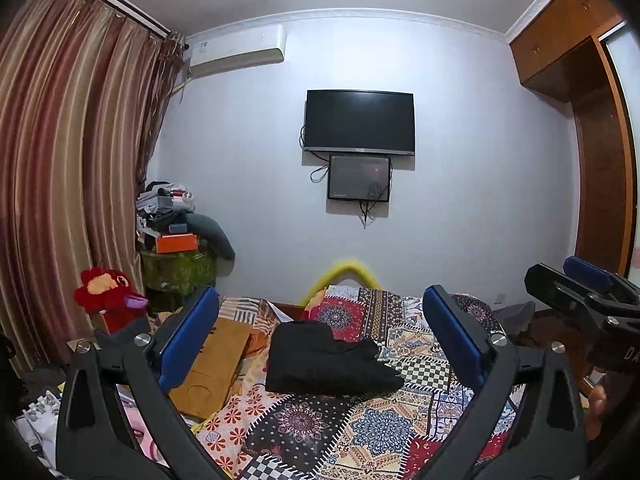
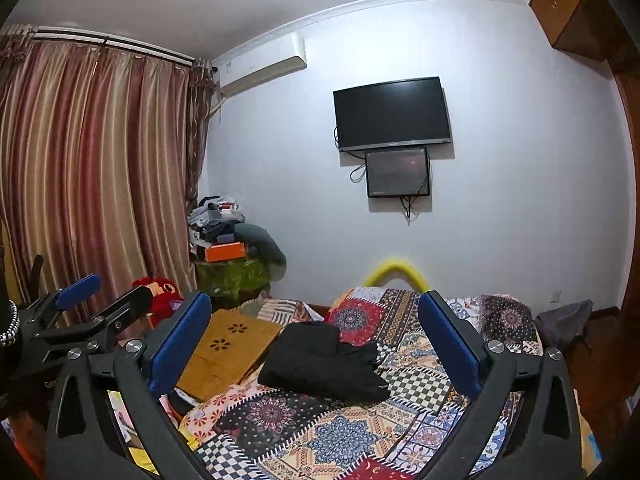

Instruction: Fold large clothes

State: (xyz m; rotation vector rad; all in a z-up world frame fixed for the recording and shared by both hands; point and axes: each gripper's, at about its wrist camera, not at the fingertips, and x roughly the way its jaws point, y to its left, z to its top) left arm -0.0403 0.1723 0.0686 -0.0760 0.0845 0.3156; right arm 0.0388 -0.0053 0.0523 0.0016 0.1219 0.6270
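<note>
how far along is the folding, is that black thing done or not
Looks mostly done: the black garment lies folded in a compact bundle on the patchwork bedspread. Nothing is in hand; the left tongs and right tongs are open and clear of it. No other unfolded clothes show on the bed.

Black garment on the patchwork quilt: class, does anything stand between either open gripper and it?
Nothing visible does. The black garment lies folded on the patchwork quilt, straight ahead of the left gripper and the right gripper. Only bare quilt lies between. The wooden board sits off to its left.
</note>
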